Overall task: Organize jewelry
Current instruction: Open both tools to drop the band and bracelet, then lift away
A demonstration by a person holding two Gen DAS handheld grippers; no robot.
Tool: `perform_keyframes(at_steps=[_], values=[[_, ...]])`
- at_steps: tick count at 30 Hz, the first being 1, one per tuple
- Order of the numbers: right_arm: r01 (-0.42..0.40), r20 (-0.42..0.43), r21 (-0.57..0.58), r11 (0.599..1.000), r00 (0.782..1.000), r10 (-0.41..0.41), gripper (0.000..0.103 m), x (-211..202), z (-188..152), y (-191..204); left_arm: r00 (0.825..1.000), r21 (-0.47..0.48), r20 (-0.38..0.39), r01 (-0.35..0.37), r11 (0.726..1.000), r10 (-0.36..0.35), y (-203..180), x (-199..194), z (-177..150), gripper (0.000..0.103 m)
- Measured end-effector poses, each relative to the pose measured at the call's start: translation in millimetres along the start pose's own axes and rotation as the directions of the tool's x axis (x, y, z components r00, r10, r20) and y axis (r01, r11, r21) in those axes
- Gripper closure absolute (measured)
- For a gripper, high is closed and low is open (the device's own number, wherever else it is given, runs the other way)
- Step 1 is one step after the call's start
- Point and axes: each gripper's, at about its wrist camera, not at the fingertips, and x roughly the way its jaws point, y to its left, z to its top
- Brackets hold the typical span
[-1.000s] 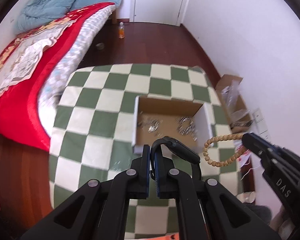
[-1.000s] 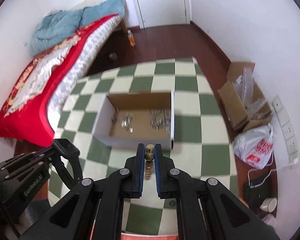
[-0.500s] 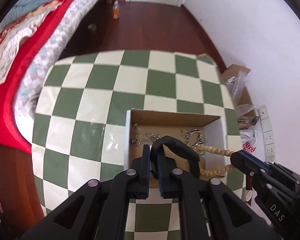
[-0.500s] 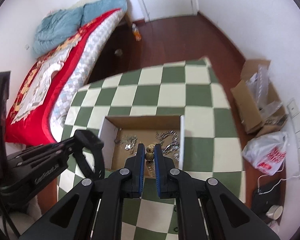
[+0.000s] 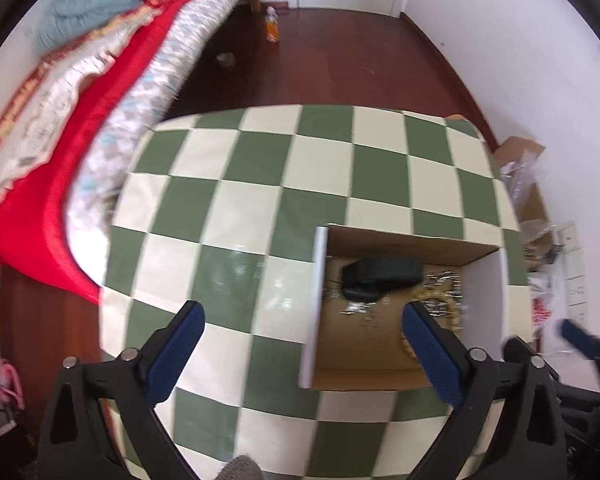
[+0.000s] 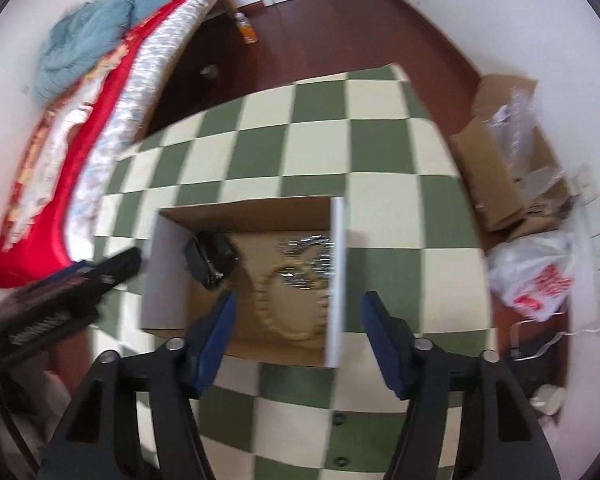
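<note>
An open cardboard box [image 5: 314, 300] [image 6: 164, 276] sits on the green-and-cream checked table. Inside it lie a black wristband [image 5: 380, 276] [image 6: 212, 258], a wooden bead bracelet [image 6: 268, 312] [image 5: 440, 296] and a heap of silver chains [image 6: 308, 256] [image 5: 446, 280]. My left gripper [image 5: 302, 316] hangs over the box's left wall, its jaws opening wide, with nothing pressed between the pads. Above the bead bracelet, my right gripper [image 6: 299, 300] is opening too and holds nothing. Each gripper shows at the edge of the other's view.
A bed with a red cover [image 5: 80, 128] runs along the table's left side. An orange bottle [image 5: 272, 28] stands on the dark wood floor. To the right, on the floor, are a cardboard box [image 6: 496, 172] and a white plastic bag [image 6: 540, 276].
Both grippers came down over the box and opened. The black wristband left the left jaws and the bead bracelet left the right jaws; both now lie in the box.
</note>
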Motion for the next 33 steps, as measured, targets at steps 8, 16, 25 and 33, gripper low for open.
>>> perform_keyframes(at_steps=[8, 16, 25, 33], values=[[0.148, -0.007, -0.053, 0.988, 0.989, -0.149, 0.000, 7, -14, 7, 0.992, -0.004, 0.073, -0.107, 0.994, 0.107, 12, -6, -24, 0.000], [0.161, 0.023, -0.053, 0.986, 0.987, -0.159, 0.000, -3, -29, 13, 0.989, -0.020, 0.091, -0.112, 0.993, 0.114, 15, -22, -46, 0.000], [0.154, 0.110, -0.051, 0.987, 0.983, -0.147, 0.000, -44, -48, 25, 0.982, -0.053, 0.155, -0.100, 0.994, 0.107, 19, -69, -73, 0.000], [0.131, 0.204, -0.054, 0.990, 0.972, -0.118, 0.000, -97, -75, 34, 0.965, -0.045, 0.234, -0.107, 0.993, 0.114, 18, -120, -95, 0.000]])
